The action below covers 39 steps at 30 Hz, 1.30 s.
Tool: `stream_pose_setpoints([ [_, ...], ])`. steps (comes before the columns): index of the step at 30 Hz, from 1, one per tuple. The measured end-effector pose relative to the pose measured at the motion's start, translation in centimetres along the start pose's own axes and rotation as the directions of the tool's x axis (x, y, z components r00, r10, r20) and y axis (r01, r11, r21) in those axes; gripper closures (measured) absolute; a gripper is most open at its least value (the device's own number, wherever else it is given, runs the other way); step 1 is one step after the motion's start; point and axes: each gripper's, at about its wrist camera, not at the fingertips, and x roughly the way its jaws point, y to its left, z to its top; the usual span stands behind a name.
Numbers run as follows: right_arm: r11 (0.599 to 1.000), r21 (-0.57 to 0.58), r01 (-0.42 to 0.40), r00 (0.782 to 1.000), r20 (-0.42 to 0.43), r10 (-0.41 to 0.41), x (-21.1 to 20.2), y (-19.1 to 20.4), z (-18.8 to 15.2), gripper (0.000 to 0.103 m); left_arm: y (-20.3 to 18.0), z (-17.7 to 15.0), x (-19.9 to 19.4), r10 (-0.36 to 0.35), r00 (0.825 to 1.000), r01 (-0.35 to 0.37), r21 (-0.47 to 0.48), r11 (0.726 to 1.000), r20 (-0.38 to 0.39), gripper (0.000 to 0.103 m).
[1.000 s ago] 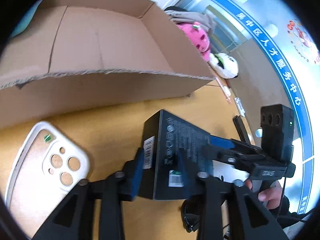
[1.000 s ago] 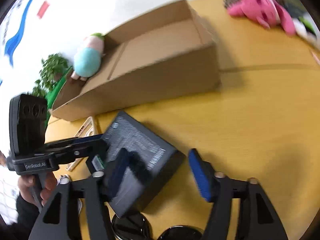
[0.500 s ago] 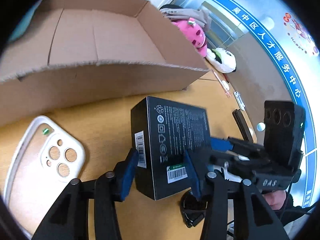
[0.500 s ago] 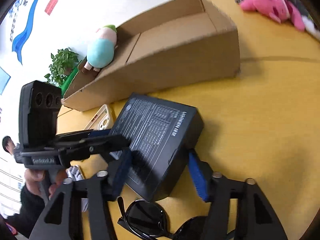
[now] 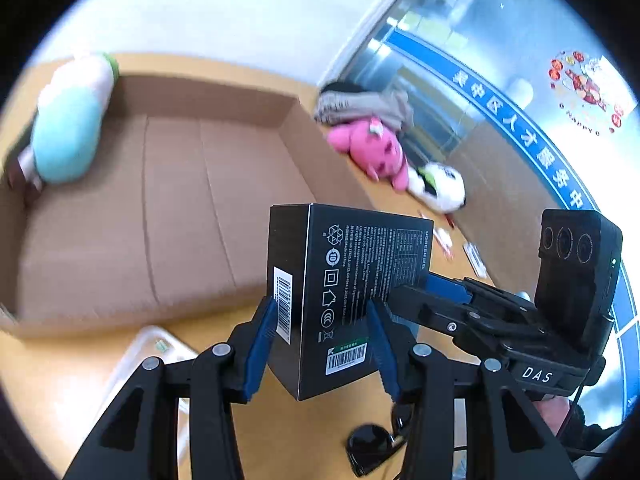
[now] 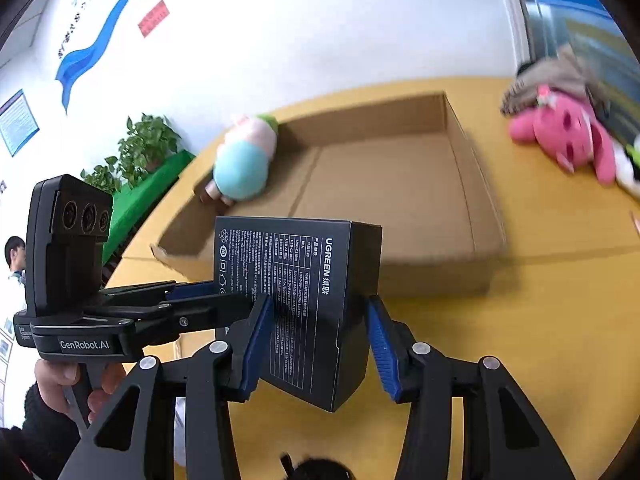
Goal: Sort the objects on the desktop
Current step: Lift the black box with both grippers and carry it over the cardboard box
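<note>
Table (image 6: 560, 320): yellow-wood top, I see it below and ahead of both claws.
Cardboard box (image 5: 224, 184): open, shallow, straight ahead of my claws and lower than them; near wall just past the black box in both wrist views.
Teal plush (image 6: 240, 168): at the far-left corner of the cardboard box, ahead-left of my right claw.
Pink plush (image 5: 372, 148): on the table ahead-right of my left claw, outside the cardboard box, white plush (image 5: 440, 184) beside it.
Black box (image 5: 352, 292): UGREEN carton, lifted off the table, between the fingers of both claws, in front of the cardboard box.
Left gripper (image 5: 324, 344): blue pads pressed on both long sides of the black box, grasping it.
Right gripper (image 6: 316, 340): jaws closing, black box between them, left pad on it, right pad at its edge; I read it as gripping.
Phone case (image 5: 156, 352): white, on the table below-left of my left claw.
Sunglasses (image 5: 372, 448): dark, on the table under my left claw.
</note>
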Motion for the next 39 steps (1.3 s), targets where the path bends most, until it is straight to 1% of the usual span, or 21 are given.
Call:
stream_pose_setpoints([
  [3, 0.999, -0.042, -0.008, 1.0, 0.025, 0.009, 0.5, 1.1, 2.8, 0.052, 1.1, 2.8, -1.0, 0.017, 0.999, -0.017, -0.003, 1.0, 0.037, 0.058],
  [7, 0.995, -0.095, -0.029, 0.998, 0.051, 0.034, 2.3, 2.4, 7.9, 0.052, 2.5, 7.3, -1.8, 0.049, 0.995, -0.049, 0.002, 0.999, 0.082, 0.058],
  [10, 0.991, -0.123, -0.041, 0.997, 0.066, 0.05, 4.0, 3.1, 11.7, 0.052, 4.3, 11.1, -1.8, 0.075, 0.992, -0.076, 0.005, 0.997, 0.103, 0.058],
  [13, 0.989, -0.137, -0.049, 0.996, 0.068, 0.059, 6.2, 3.1, 15.0, 0.052, 6.3, 13.7, -1.1, 0.075, 0.992, -0.075, -0.004, 0.997, 0.099, 0.058],
  [17, 0.99, -0.127, -0.062, 0.996, 0.058, 0.069, 9.7, 2.1, 18.6, 0.052, 9.6, 17.4, 1.3, 0.093, 0.993, -0.091, -0.026, 0.996, 0.077, 0.058],
  [20, 0.991, -0.109, -0.073, 0.996, 0.038, 0.077, 13.0, 0.8, 20.8, 0.052, 11.4, 18.9, 3.2, 0.12, 0.991, -0.118, -0.034, 0.992, 0.056, 0.058],
  [22, 0.992, -0.086, -0.089, 0.996, 0.01, 0.091, 15.6, -0.4, 21.9, 0.052, 13.0, 19.8, 4.9, 0.134, 0.991, -0.132, -0.057, 0.99, 0.028, 0.058],
  [24, 0.993, -0.065, -0.098, 0.995, -0.013, 0.098, 18.0, -1.6, 22.6, 0.052, 14.7, 20.5, 6.8, 0.149, 0.989, -0.15, -0.078, 0.986, -0.013, 0.058],
  [28, 0.994, 0.007, -0.113, 0.991, -0.076, 0.113, 22.8, -4.3, 22.5, 0.052, 17.1, 20.3, 10.3, 0.182, 0.979, -0.192, -0.113, 0.975, -0.096, 0.058],
  [31, 0.99, 0.068, -0.123, 0.983, -0.129, 0.131, 26.0, -6.1, 21.6, 0.052, 18.5, 19.8, 12.3, 0.216, 0.965, -0.237, -0.136, 0.962, -0.151, 0.058],
  [32, 0.989, 0.084, -0.123, 0.98, -0.146, 0.134, 26.9, -6.5, 21.3, 0.052, 18.8, 19.5, 12.9, 0.235, 0.957, -0.258, -0.131, 0.957, -0.169, 0.058],
  [34, 0.987, 0.107, -0.116, 0.976, -0.172, 0.134, 28.4, -7.0, 20.5, 0.052, 18.9, 19.3, 13.4, 0.25, 0.952, -0.275, -0.133, 0.952, -0.174, 0.058],
  [36, 0.988, 0.116, -0.1, 0.975, -0.185, 0.121, 29.0, -7.3, 20.3, 0.052, 18.7, 19.4, 13.6, 0.268, 0.947, -0.293, -0.133, 0.947, -0.175, 0.058],
  [37, 0.989, 0.117, -0.09, 0.975, -0.194, 0.112, 29.2, -7.4, 20.3, 0.052, 18.7, 19.3, 13.6, 0.278, 0.944, -0.302, -0.13, 0.944, -0.177, 0.062],
  [39, 0.995, 0.087, -0.059, 0.977, -0.198, 0.075, 28.8, -7.0, 20.3, 0.053, 18.0, 19.3, 13.0, 0.302, 0.939, -0.323, -0.118, 0.939, -0.165, 0.062],
])
